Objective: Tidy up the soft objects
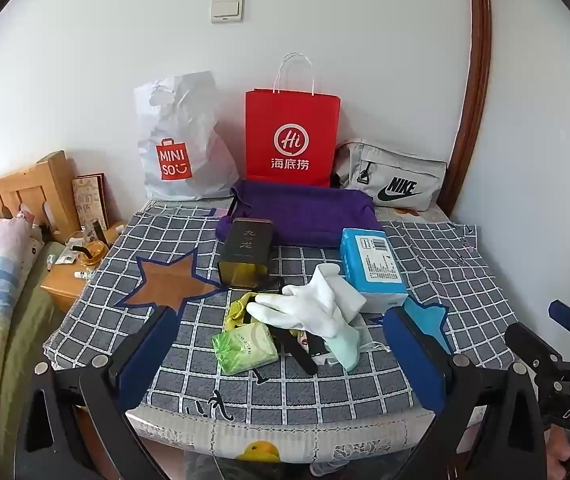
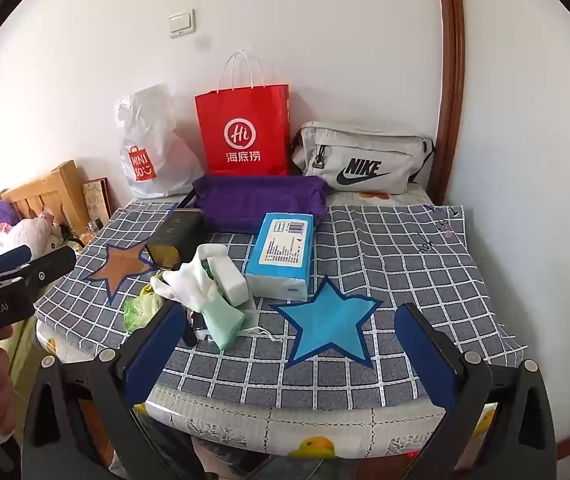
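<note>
A heap of soft things lies on the checked cloth: a white and mint rubber glove, a green tissue packet, a yellow item and a face mask. A blue tissue pack lies beside it. A purple fabric bin stands behind. My left gripper is open and empty, just short of the heap. My right gripper is open and empty over the blue star patch.
A black tin box lies by the heap. A white Miniso bag, a red paper bag and a grey Nike pouch stand against the wall. A wooden bedside stand and bed are at left.
</note>
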Demonstrator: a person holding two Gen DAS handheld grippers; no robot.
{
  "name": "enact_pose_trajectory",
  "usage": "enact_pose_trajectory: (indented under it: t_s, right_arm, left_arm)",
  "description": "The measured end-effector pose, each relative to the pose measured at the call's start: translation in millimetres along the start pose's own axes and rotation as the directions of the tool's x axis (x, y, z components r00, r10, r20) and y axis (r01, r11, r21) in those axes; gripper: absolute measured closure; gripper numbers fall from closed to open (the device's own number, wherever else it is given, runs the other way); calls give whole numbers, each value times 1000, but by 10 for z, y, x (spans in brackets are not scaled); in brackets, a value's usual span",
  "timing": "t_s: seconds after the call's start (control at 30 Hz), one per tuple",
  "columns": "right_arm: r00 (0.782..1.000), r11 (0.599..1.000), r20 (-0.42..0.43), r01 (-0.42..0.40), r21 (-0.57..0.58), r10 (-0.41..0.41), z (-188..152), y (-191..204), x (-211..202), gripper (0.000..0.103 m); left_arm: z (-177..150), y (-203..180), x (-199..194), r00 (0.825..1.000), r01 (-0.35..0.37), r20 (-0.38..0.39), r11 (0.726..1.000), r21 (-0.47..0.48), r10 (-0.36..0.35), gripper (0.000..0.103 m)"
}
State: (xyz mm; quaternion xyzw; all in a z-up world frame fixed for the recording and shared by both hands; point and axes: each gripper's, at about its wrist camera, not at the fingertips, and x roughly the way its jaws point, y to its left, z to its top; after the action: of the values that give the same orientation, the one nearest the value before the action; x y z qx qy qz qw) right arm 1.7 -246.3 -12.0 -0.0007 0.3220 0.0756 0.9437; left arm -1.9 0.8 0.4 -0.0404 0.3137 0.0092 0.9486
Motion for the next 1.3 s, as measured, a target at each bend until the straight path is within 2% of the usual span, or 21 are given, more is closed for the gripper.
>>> enact_pose_trajectory:
  t_s: [1.3]
  right_arm:
    - [1000, 1000, 31, -1, -7, 1, -1, 44, -109, 0]
  left_arm:
    - [-36, 110, -36, 1000, -20, -18, 1000, -22, 19, 0]
